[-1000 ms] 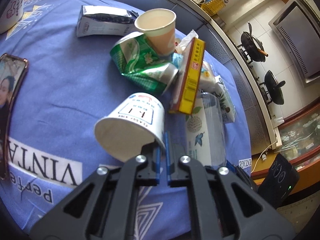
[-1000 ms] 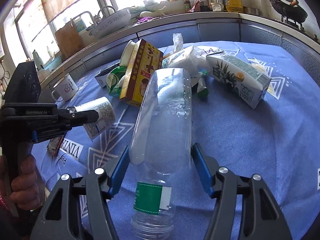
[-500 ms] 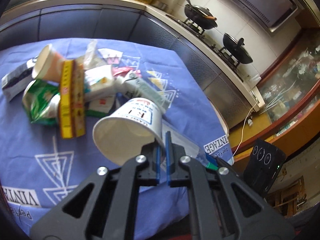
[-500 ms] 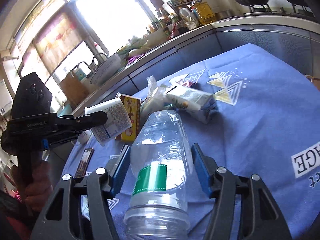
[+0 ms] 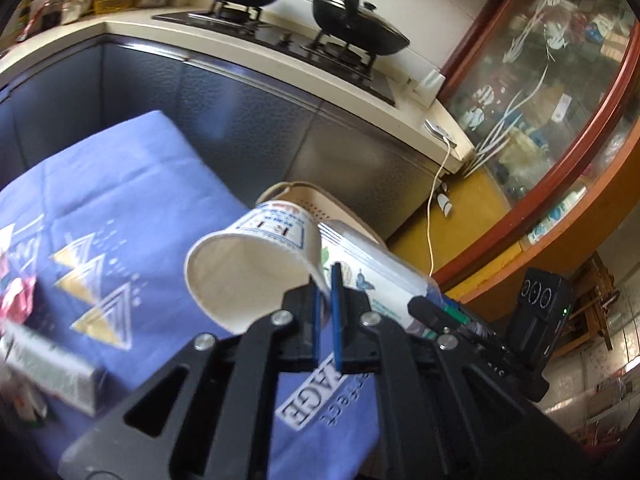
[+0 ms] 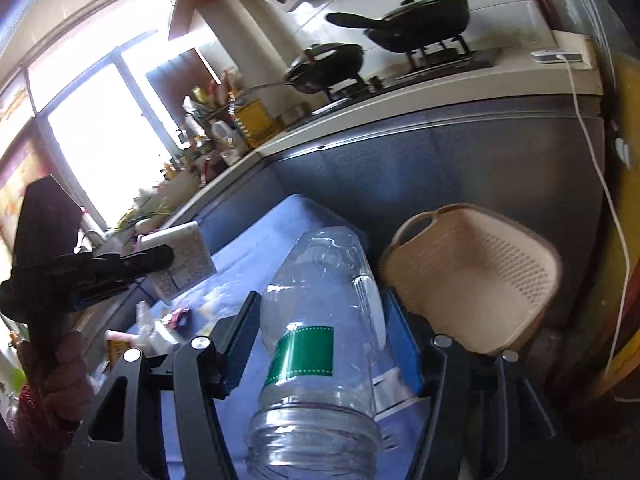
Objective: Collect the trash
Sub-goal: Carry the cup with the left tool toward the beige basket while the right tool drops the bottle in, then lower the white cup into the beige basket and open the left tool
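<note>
My left gripper [image 5: 326, 300] is shut on the rim of a white paper cup [image 5: 256, 264], held above the corner of the blue tablecloth [image 5: 120, 216]. My right gripper [image 6: 320, 344] is shut on a clear plastic bottle [image 6: 320, 320] with a green label, open mouth toward the camera. A beige perforated basket [image 6: 480, 280] stands on the floor just past the table corner, ahead of and to the right of the bottle. In the left wrist view only the basket's rim [image 5: 312, 196] shows behind the cup. The left gripper with the cup [image 6: 176, 260] also shows in the right wrist view.
More trash lies on the cloth: a carton [image 5: 52, 372] at the left and wrappers [image 6: 160, 320] behind the bottle. A grey counter [image 5: 256, 120] with black pans [image 5: 360, 28] on a stove stands behind the table. A white cable [image 6: 600, 168] hangs near the basket.
Both grippers have swung right, away from the trash pile toward the table corner, carrying the cup and the bottle. The basket has come into view.
</note>
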The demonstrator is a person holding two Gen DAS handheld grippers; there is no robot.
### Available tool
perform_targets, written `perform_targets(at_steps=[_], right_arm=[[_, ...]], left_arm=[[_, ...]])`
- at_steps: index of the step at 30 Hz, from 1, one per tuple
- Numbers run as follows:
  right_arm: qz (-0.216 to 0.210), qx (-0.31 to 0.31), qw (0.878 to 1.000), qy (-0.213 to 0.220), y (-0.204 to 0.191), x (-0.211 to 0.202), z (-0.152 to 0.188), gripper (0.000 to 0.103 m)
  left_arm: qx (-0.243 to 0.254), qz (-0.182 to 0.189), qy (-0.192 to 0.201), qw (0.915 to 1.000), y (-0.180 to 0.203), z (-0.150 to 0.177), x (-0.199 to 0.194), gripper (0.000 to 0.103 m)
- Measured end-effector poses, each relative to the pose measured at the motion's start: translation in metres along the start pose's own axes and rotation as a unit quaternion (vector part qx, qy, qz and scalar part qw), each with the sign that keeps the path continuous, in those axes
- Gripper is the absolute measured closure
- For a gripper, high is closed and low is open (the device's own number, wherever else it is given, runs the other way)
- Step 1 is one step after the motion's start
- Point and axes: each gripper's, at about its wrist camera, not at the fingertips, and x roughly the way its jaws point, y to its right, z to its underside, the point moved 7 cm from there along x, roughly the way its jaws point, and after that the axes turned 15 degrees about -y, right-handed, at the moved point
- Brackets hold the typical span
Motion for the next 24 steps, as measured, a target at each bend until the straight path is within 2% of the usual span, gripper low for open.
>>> perform_targets(at_steps=[2,7,12,14,17,18,23,24], right_arm=[[0.033,0.015,0.999,-0.012,0.038,0.019,-0.015,0.041],[0.066,0.04,0.997,-0.028,0.107,0.065,-0.025,0.041],[0.098,0.066,0.992,-0.053,0.148,0.095,-0.016,0.039],[0.107,0.069,0.99,-0.052,0.156,0.098,-0.012,0.034],[0.119,0.068,0.99,-0.027,0.16,0.088,-0.011,0.023],[0.121,0.066,0.99,-0.017,0.159,0.084,-0.011,0.019],[0.108,0.08,0.991,0.015,0.153,0.068,-0.02,0.019],[0.105,0.086,0.991,0.023,0.151,0.064,-0.02,0.019]], left_arm=[[0.006,0.014,-0.028,0.9995,0.011,-0.025,0.041,0.099],[-0.004,0.03,-0.083,0.9961,0.021,-0.067,0.134,0.099],[-0.009,0.004,-0.111,0.9938,0.022,-0.084,0.192,0.099],[-0.016,-0.017,-0.127,0.9917,0.02,-0.087,0.21,0.099],[-0.022,-0.037,-0.164,0.9856,0.014,-0.083,0.229,0.095],[-0.021,-0.042,-0.163,0.9855,0.016,-0.084,0.231,0.093],[-0.005,-0.033,-0.132,0.9906,0.026,-0.083,0.213,0.091],[0.001,-0.036,-0.13,0.9909,0.027,-0.083,0.208,0.085]])
